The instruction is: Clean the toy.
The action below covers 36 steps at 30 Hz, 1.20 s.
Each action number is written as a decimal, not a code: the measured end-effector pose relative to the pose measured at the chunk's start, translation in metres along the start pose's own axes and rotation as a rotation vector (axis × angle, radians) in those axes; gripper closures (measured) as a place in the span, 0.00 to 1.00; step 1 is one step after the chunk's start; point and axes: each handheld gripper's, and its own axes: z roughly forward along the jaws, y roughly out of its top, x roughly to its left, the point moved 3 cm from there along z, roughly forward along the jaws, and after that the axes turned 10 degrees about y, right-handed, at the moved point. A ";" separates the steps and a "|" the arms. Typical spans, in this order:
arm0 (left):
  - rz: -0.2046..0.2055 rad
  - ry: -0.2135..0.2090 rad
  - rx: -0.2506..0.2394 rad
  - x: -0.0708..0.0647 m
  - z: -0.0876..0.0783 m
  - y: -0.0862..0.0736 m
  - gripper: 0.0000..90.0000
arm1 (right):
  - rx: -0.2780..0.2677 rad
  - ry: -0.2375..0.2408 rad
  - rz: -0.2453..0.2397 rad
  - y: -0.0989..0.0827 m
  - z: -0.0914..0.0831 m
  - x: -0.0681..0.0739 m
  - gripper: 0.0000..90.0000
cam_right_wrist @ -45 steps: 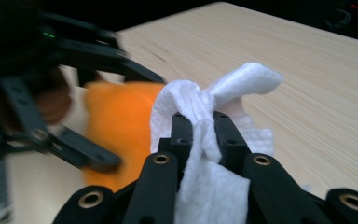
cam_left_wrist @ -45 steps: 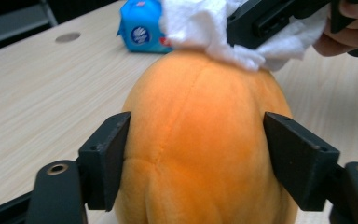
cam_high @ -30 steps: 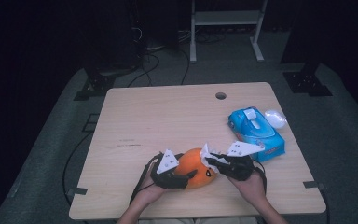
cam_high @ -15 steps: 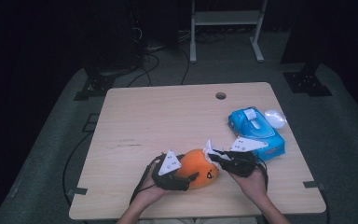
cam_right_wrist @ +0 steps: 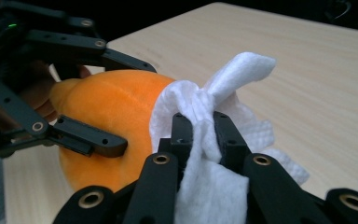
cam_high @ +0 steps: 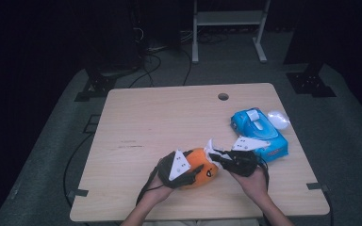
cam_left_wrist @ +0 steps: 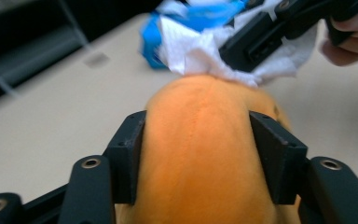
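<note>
An orange plush toy (cam_high: 208, 165) lies near the table's front edge. My left gripper (cam_high: 199, 171) comes at it from the left. Its jaws have just been closing, and the pads (cam_left_wrist: 131, 148) press into both sides of the toy (cam_left_wrist: 200, 154), so it is shut on it. My right gripper (cam_high: 215, 157) is shut on a crumpled white wipe (cam_right_wrist: 242, 70). It holds the wipe (cam_left_wrist: 191, 51) against the toy's far end. In the right gripper view the wipe bunches between the jaws (cam_right_wrist: 203, 128), touching the toy (cam_right_wrist: 107, 107).
A blue pack of wipes (cam_high: 259, 132) lies at the right on the wooden table (cam_high: 169, 117), close behind the right hand, with a small white lump (cam_high: 278, 118) beside it. A cable hole (cam_high: 223, 96) sits near the far edge. Dark floor and stands surround the table.
The left gripper has crept slightly right along the orange toy. The right gripper and its wipe have stayed at the toy's right end.
</note>
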 end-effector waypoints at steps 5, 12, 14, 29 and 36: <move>-0.051 -0.070 0.019 0.000 0.003 -0.007 0.38 | 0.017 0.003 0.029 -0.008 0.006 -0.006 0.88; -0.218 -0.130 0.058 0.019 -0.004 -0.014 0.29 | 0.044 0.045 -0.023 -0.010 0.009 0.011 0.88; -0.209 -0.135 0.063 0.015 -0.003 -0.020 0.30 | 0.050 0.037 -0.055 -0.007 0.011 0.017 0.88; -0.123 -0.209 0.075 -0.001 -0.008 -0.014 0.32 | 0.007 0.022 -0.003 -0.004 0.006 0.007 0.88; -0.202 -0.188 0.092 0.012 -0.007 -0.015 0.21 | 0.027 0.034 0.036 -0.015 0.007 0.000 0.88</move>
